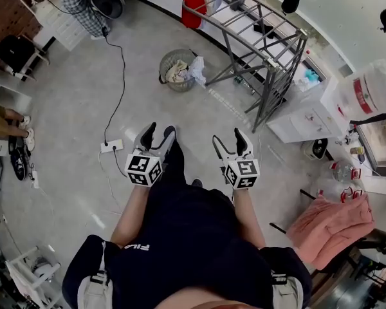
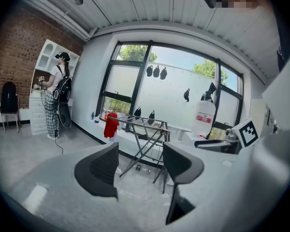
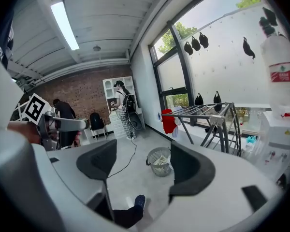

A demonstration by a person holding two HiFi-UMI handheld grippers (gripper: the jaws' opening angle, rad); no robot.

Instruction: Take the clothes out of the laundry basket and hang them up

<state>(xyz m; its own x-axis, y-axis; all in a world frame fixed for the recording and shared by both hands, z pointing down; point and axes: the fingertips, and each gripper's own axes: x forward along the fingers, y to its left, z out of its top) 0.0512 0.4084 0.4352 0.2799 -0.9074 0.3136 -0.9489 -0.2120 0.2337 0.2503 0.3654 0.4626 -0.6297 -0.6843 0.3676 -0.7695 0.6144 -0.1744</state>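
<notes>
While both my left gripper (image 1: pixel 158 134) and right gripper (image 1: pixel 229 139) stand apart and empty, the laundry basket (image 1: pixel 175 87) of clothes (image 1: pixel 179 71) sits at twelve o'clock, with the drying rack (image 1: pixel 268 62) toward one.

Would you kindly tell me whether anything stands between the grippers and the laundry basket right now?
Nothing visible does. Bare floor lies between the left gripper, the right gripper and the laundry basket. A cable runs off to the left of that path.
</notes>
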